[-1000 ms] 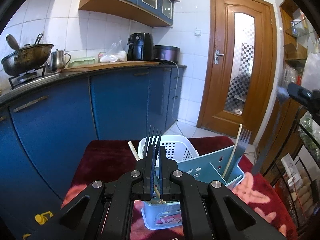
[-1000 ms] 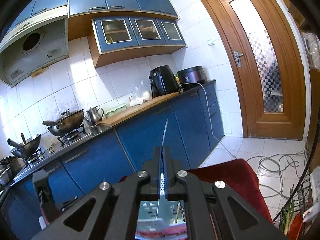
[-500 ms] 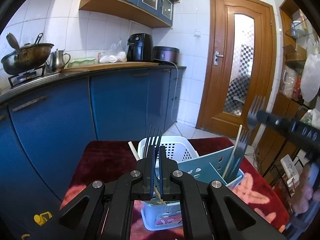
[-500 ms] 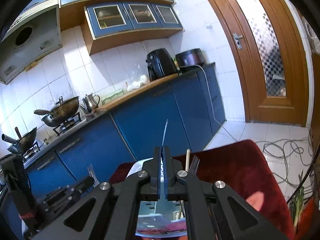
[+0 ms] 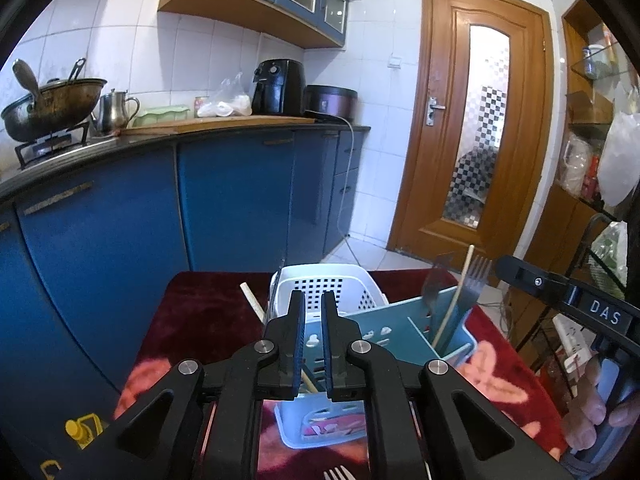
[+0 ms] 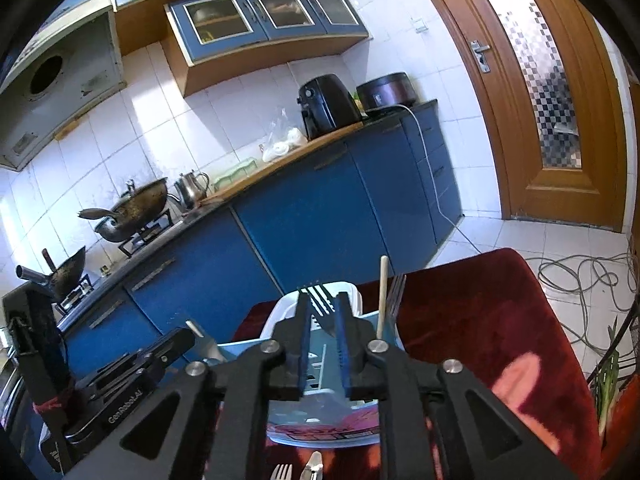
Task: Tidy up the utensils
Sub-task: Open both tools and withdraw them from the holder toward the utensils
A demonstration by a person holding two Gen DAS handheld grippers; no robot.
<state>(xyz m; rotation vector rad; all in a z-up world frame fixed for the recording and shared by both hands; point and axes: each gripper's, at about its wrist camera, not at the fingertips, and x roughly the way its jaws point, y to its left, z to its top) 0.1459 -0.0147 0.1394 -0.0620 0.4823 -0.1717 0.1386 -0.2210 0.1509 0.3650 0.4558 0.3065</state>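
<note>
- Both hand-held grippers were clamping a utensil a second ago; now left hand-held gripper (image 5: 313,312) and right hand-held gripper (image 6: 322,312) are both hanging released and empty over the caddy (image 5: 394,330).
- Dark fork (image 6: 320,300) is now standing in the white basket (image 5: 352,284), and the other fork (image 5: 476,280) in the caddy beside a chopstick (image 5: 454,300).
- Looks like both drops are done; more cutlery (image 6: 298,470) is still lying on the red-covered surface (image 6: 480,320), probably next.

1. I count two utensil baskets: one white basket (image 5: 320,280) and one teal caddy (image 5: 400,324).
2. Two chopsticks (image 5: 456,300) stand in them.
3. Two woks (image 6: 136,208) sit on the stove.
</note>
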